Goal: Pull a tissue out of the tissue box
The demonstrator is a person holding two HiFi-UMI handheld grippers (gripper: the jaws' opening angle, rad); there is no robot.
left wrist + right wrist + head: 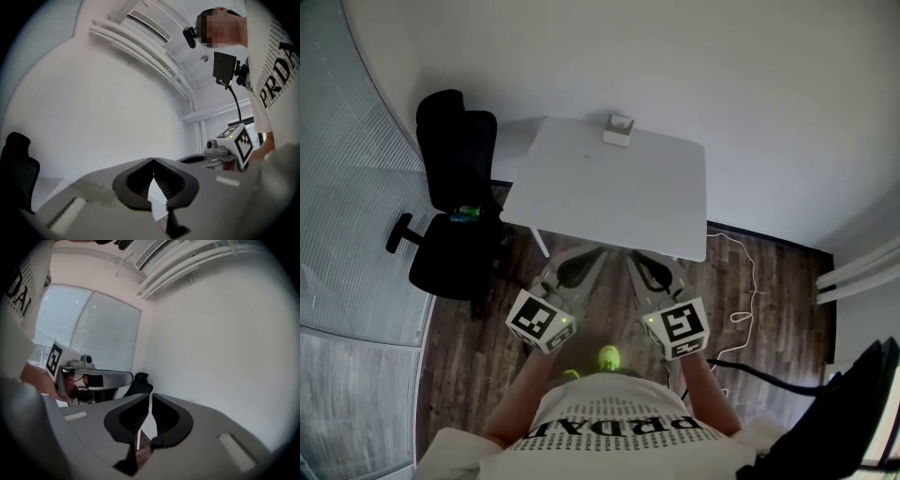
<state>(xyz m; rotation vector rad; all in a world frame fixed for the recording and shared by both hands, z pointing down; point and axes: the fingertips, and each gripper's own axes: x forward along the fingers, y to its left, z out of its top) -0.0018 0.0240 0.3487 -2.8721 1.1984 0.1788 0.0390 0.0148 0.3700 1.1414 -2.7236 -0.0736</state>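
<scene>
Fingers (174,182) of the left gripper (584,258) meet, empty; those of the right gripper (641,261) are closed on nothing too. One tissue box (619,129) sits at the far edge of one white desk (609,202), well apart from both grippers; one black chair (455,211) stands beside the desk.

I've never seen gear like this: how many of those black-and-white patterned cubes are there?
2. One sits on the left claw, the other on the right claw, side by side over the floor, just short of the white table. None seems hidden.
</scene>
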